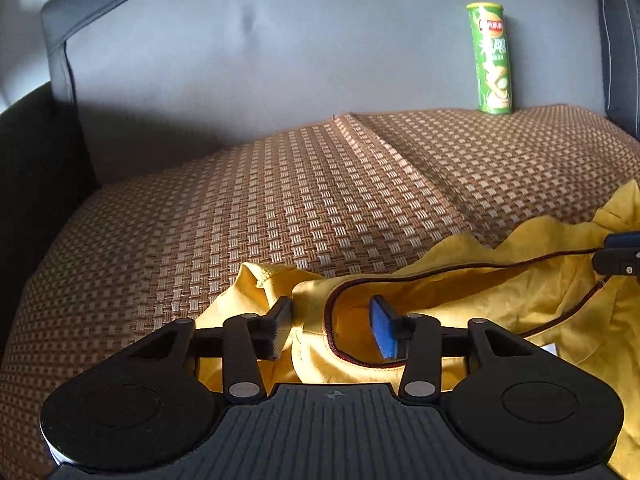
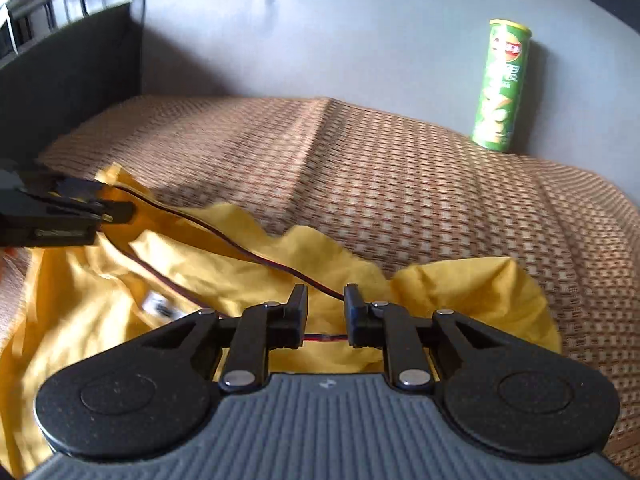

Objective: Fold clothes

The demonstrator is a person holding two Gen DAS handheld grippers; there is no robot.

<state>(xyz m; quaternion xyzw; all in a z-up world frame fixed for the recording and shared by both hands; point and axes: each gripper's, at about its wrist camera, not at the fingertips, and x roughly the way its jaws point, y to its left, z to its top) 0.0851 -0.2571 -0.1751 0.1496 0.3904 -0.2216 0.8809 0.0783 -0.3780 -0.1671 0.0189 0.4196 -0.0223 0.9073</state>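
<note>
In my left wrist view the left claw (image 1: 330, 326) sits low in the middle of the frame, its fingers well apart, with the dark-piped neckline of the yellow shirt (image 1: 460, 292) curving between them; I judge nothing is pinched there. The shirt lies rumpled across the lower right of that frame on the woven brown seat cover (image 1: 240, 208), and my other claw pokes in at the right edge, mostly cut off. In the right wrist view the right claw (image 2: 326, 316) stands low centre, fingers partly apart, the piped edge running across the gap between them; whether the pads touch it I cannot tell. At the left edge of that frame the left claw appears again, blurred, at the far end of the same neckline. I judge the step in hand is taking up the collar at two points so as to lift and spread the shirt flat; the next move calls for both claws to bite the piping squarely. Sleeves and hem are hidden under bunched cloth. A green crisp tube (image 2: 502, 86) stands upper right against the grey backrest (image 2: 320, 32).
</note>
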